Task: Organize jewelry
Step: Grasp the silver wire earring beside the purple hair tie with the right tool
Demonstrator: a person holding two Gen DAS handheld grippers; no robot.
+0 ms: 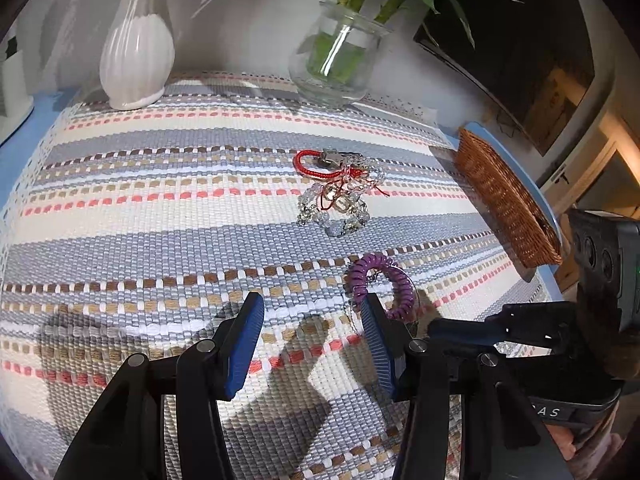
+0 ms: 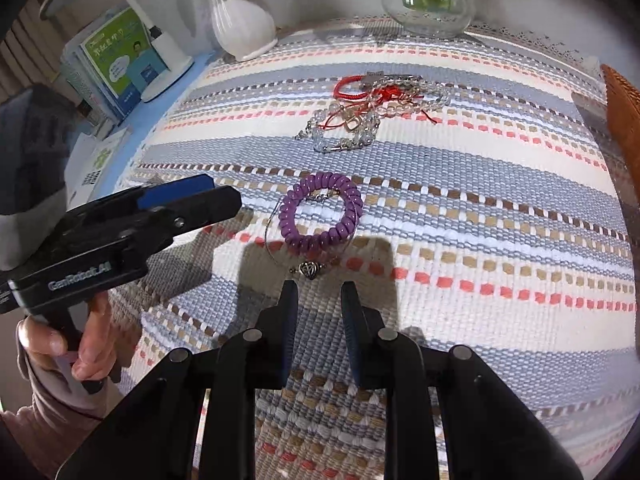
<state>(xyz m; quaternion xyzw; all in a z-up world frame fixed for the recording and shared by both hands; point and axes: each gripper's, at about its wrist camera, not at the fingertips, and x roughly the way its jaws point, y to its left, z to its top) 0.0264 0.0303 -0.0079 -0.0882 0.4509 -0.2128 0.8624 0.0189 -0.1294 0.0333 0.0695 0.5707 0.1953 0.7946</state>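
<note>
A purple coil bracelet (image 2: 321, 210) lies on the striped cloth over a thin silver bangle with a heart charm (image 2: 308, 269). Farther back lies a tangle of a red cord bracelet (image 2: 352, 89) and clear bead bracelets (image 2: 352, 128). My right gripper (image 2: 319, 294) is open and empty, its tips just short of the charm. My left gripper (image 1: 312, 308) is open and empty, its right finger beside the purple coil (image 1: 380, 284). The bead tangle (image 1: 336, 196) lies beyond it. The left gripper shows in the right wrist view (image 2: 192, 196).
A brown wicker tray (image 1: 504, 200) sits at the table's right edge. A white ribbed vase (image 1: 136, 48) and a glass vase with green stems (image 1: 340, 52) stand at the back. Books and a white lamp base (image 2: 160, 64) stand off the cloth at the left.
</note>
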